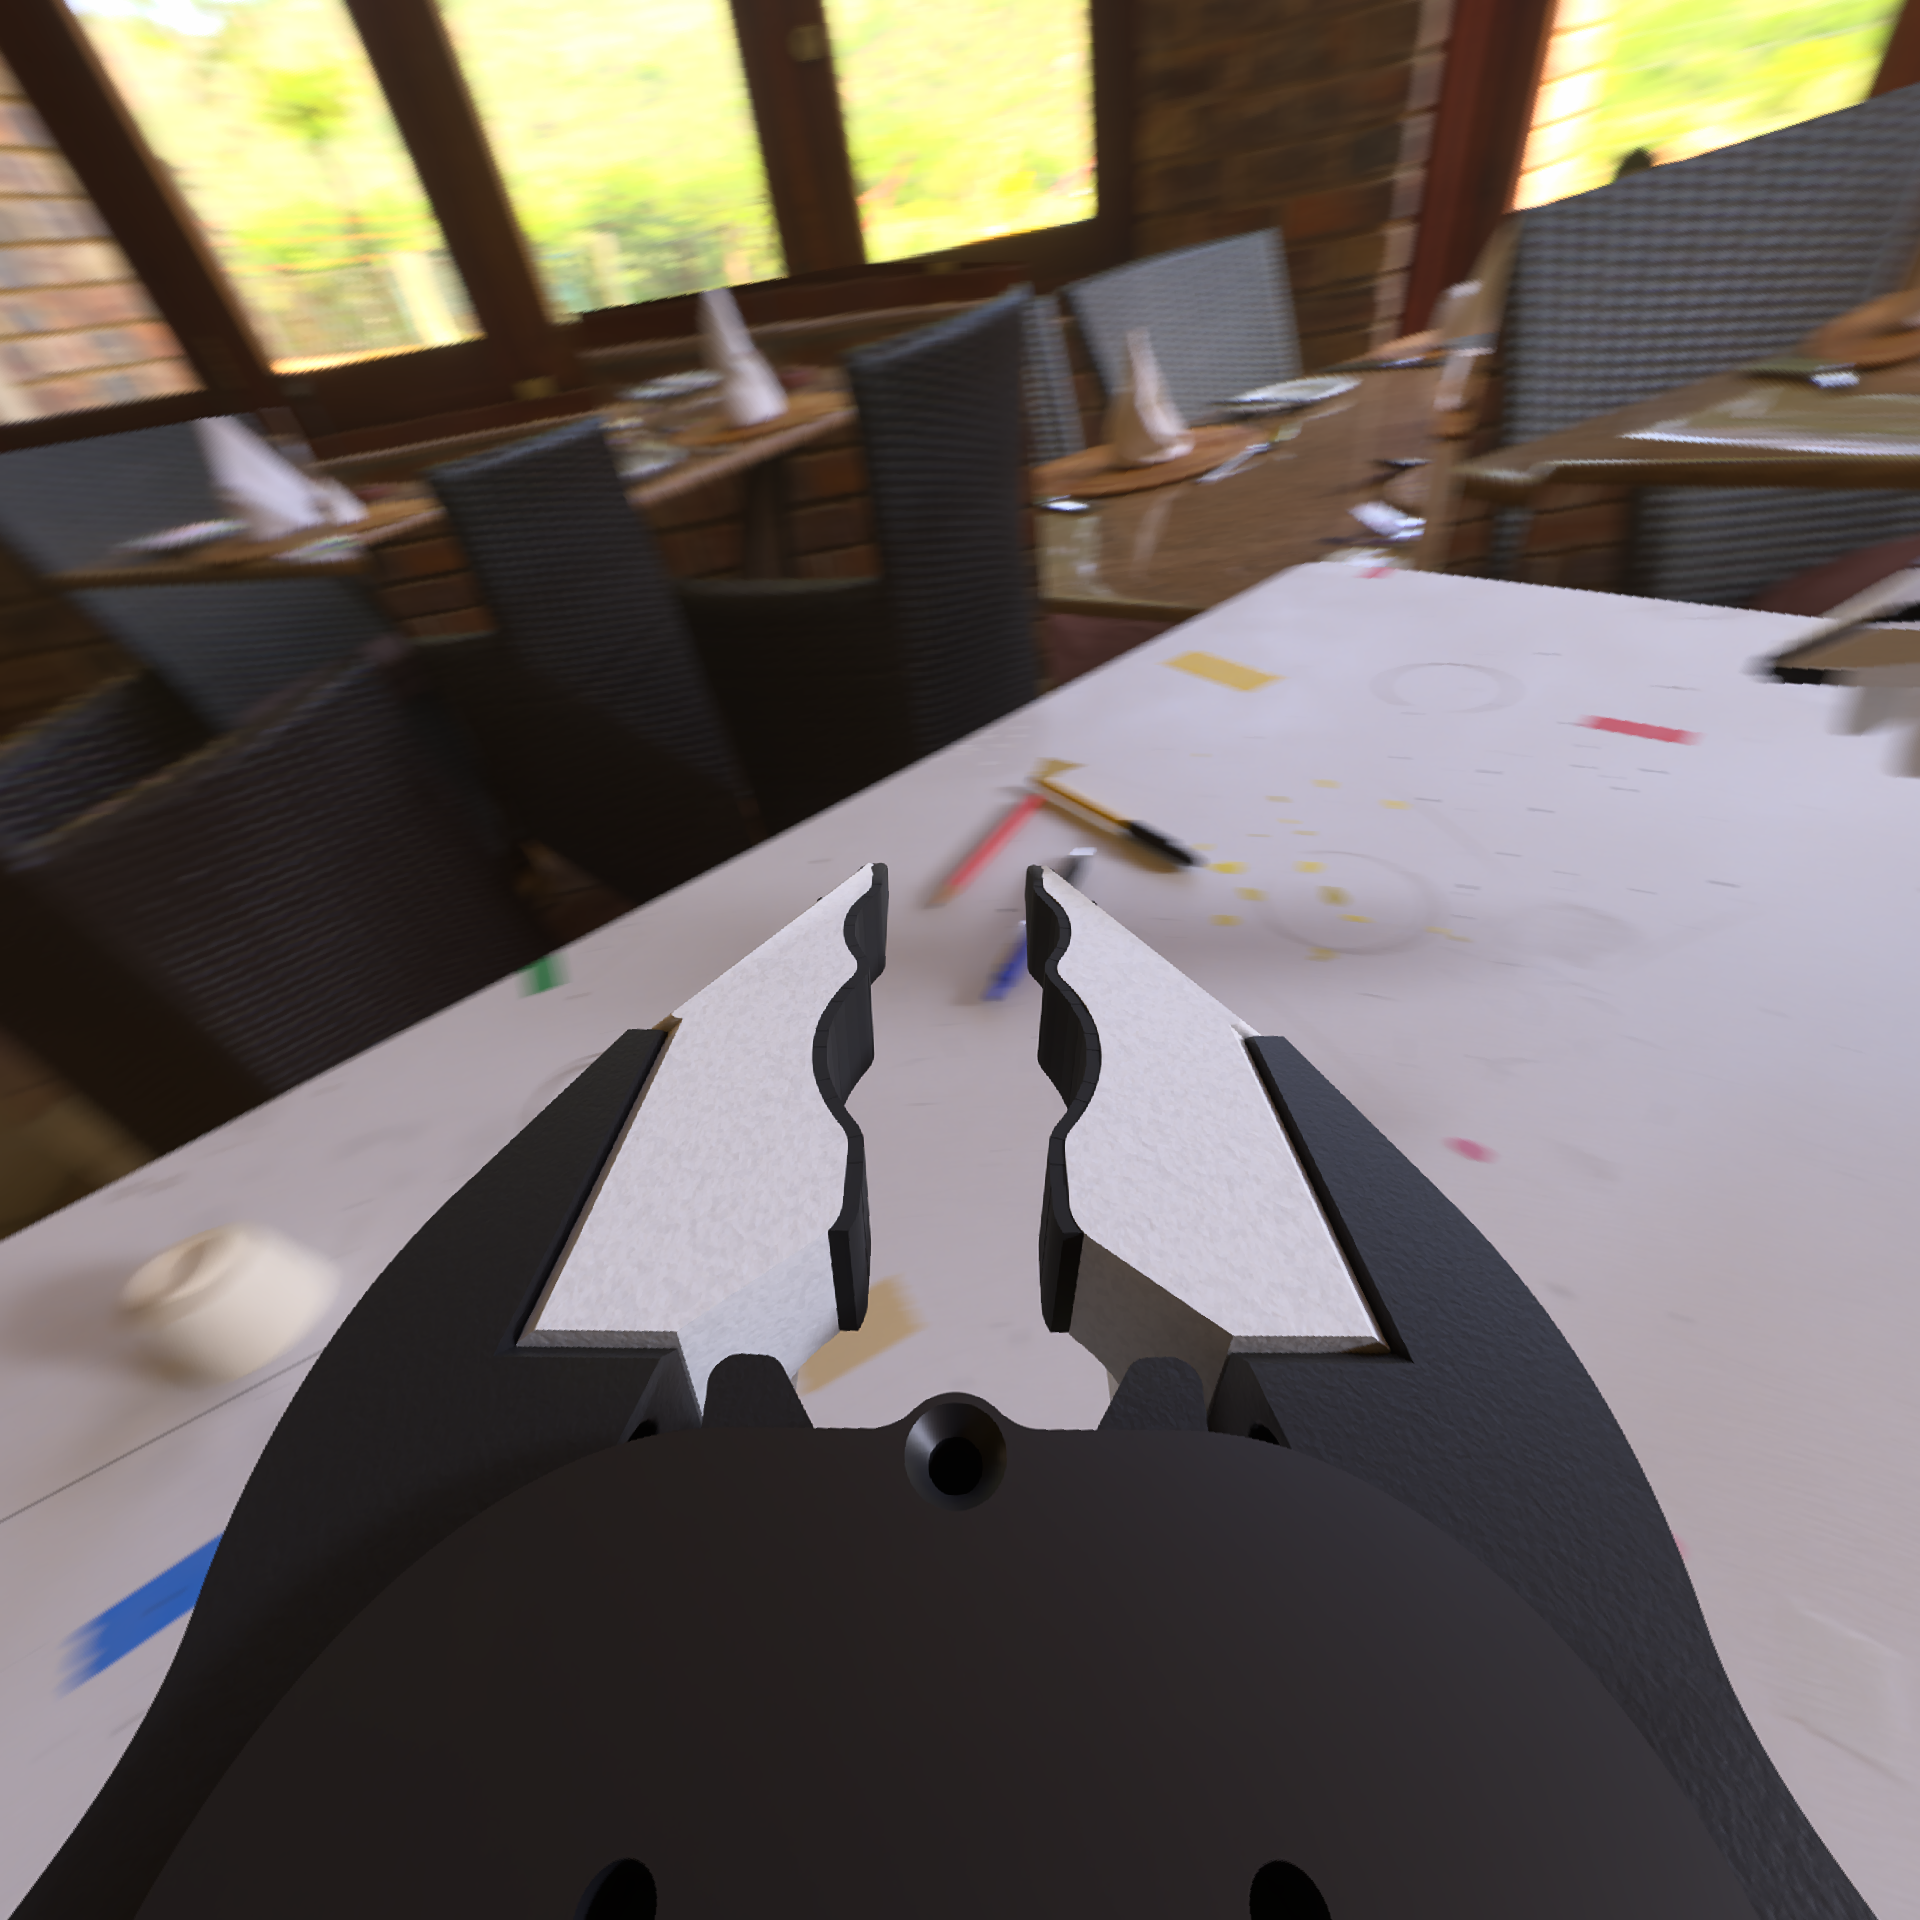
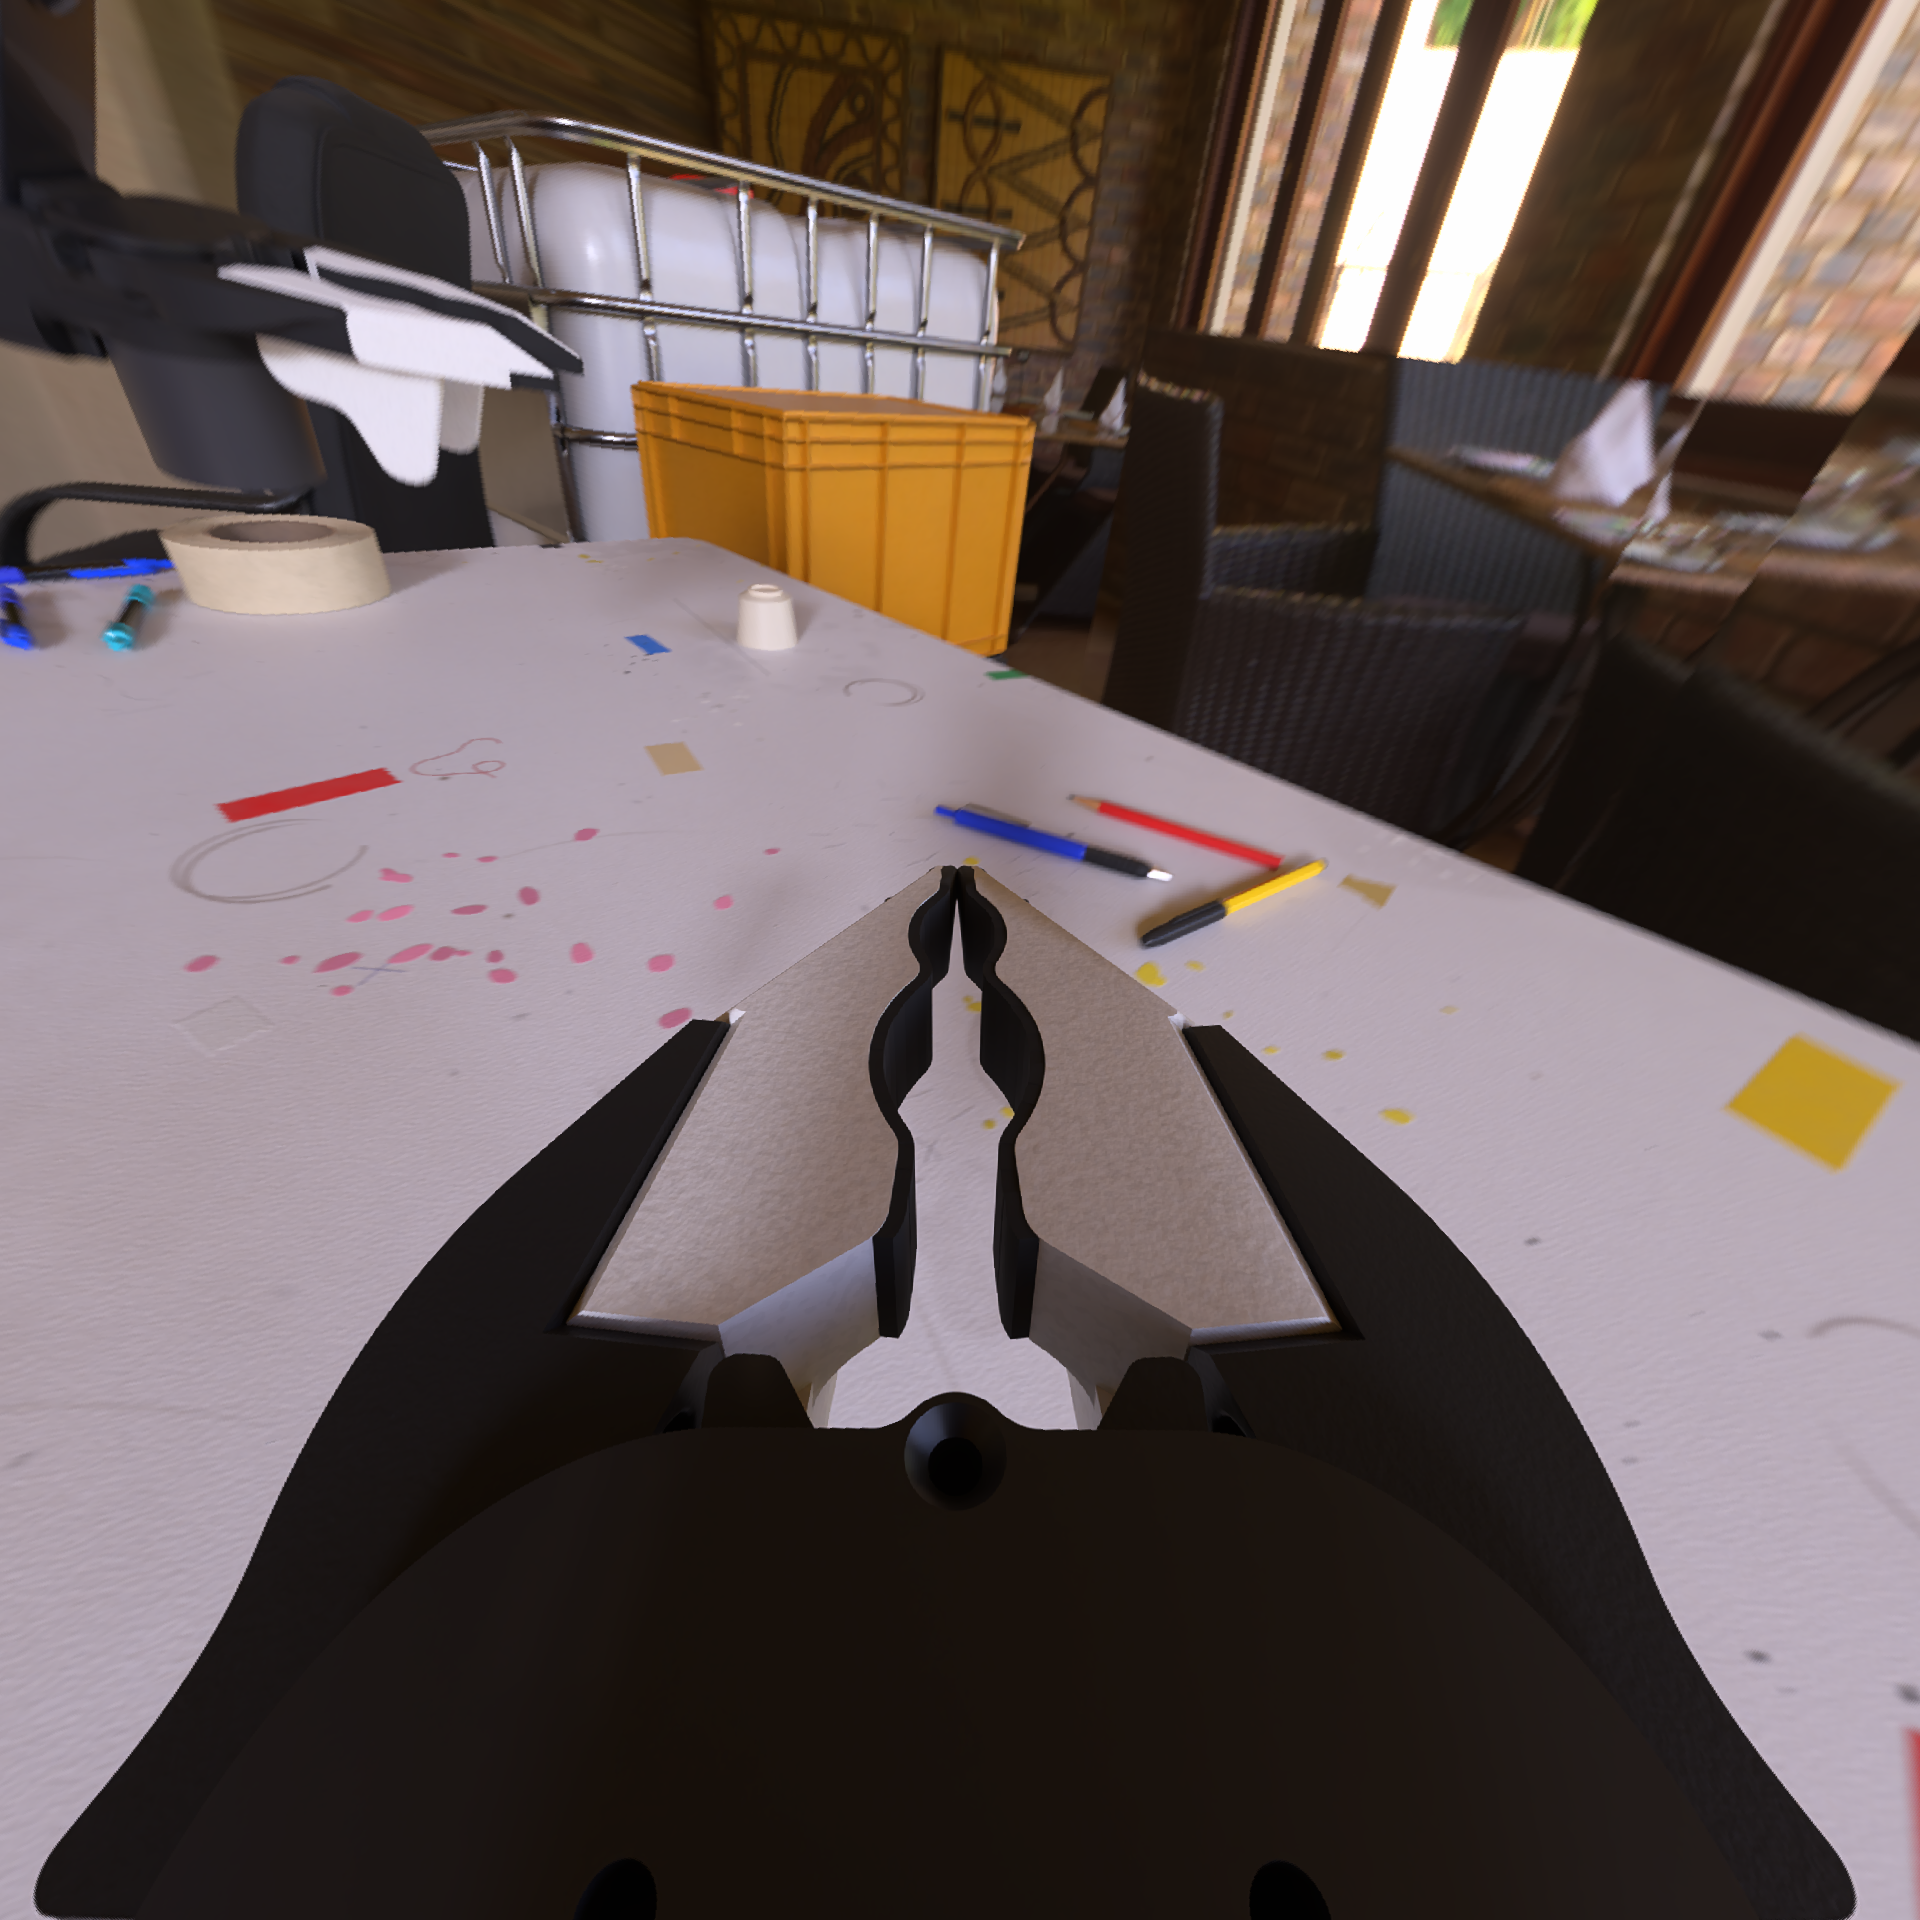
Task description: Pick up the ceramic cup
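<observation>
Your left hand-held gripper (image 1: 956, 883) hovers over the white table (image 1: 1558, 1351) with its jaws spread and nothing between them. The right hand-held gripper (image 2: 956, 878) sits low over the same table with its tips pressed together, empty.

Close below and to the left of your left hand-held gripper stands the ceramic cup (image 1: 223, 1299), cream-white and upside down, its foot ring facing up; it is blurred. From your right hand-held gripper it lies well ahead and slightly left, near the table's far edge.

Judge it as stiff, fairly light, glazed and so probably slippery, and breakable if dropped. Take it across the side wall, below the foot ring, with moderate squeeze.

Just ahead lie a blue pen (image 2: 1049, 842), a red pencil (image 2: 1179, 831) and a yellow-and-black marker (image 2: 1231, 902).

Farther left rests a tape roll (image 2: 275, 561).

No readable writing or brand shows on the cup; the table carries only scribbles and coloured tape patches.
</observation>
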You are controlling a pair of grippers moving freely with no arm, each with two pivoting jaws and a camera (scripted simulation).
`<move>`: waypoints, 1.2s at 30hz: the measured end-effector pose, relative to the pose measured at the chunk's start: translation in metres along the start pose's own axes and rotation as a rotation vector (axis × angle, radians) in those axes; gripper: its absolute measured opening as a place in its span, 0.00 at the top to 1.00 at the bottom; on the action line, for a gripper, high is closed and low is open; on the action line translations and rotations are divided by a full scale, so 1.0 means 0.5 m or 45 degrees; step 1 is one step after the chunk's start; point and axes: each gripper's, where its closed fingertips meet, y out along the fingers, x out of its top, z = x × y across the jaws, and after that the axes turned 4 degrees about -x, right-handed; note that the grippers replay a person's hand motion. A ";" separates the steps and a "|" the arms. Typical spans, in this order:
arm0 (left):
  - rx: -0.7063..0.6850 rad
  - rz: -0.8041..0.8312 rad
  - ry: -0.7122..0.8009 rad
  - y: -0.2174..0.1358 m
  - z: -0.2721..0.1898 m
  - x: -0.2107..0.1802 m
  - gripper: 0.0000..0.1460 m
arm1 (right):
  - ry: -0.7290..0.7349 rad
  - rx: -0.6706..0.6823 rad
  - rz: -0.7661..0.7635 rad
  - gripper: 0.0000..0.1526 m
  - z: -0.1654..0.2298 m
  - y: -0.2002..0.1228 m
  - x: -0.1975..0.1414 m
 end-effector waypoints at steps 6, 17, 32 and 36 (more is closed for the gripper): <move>0.370 0.311 0.016 -0.056 0.305 -0.012 0.82 | 0.019 0.003 -0.057 1.00 -0.014 -0.001 0.013; 0.230 1.145 0.196 0.013 0.540 -0.242 0.77 | -0.104 0.044 0.031 1.00 0.006 0.012 -0.023; -0.275 1.760 0.345 0.052 0.590 -0.433 0.59 | 0.026 0.080 0.037 0.95 -0.022 0.017 -0.043; -0.286 1.789 0.408 0.052 0.595 -0.433 0.66 | 0.038 0.092 0.041 0.95 -0.022 0.021 -0.045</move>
